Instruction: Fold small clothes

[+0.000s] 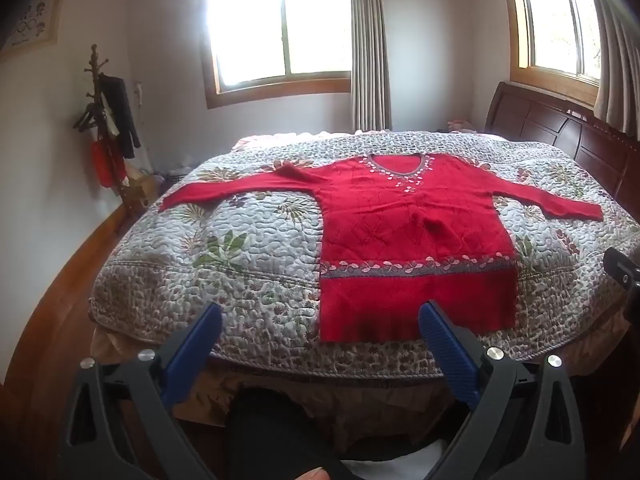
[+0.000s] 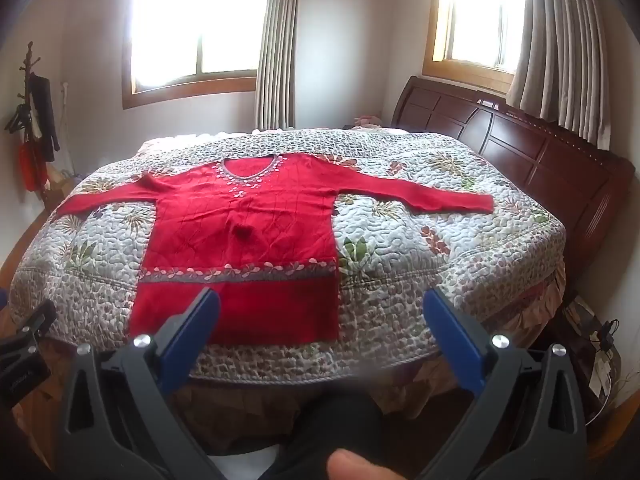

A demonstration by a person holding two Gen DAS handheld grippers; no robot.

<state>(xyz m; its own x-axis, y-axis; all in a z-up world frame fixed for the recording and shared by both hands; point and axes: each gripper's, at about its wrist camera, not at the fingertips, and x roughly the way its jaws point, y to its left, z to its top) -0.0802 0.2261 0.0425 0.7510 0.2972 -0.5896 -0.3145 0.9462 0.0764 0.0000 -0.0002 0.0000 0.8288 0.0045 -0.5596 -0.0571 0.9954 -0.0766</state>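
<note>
Ribbed blue fingers [image 1: 444, 354] splayed; knit red sweater [image 1: 404, 232] flat.

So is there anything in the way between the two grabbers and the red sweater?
Nothing visible. The red sweater lies flat on the quilted bedspread, sleeves spread out, with nothing on top of it. The left gripper and the right gripper are both open near its bottom hem, with only bedspread and open air between.
</note>
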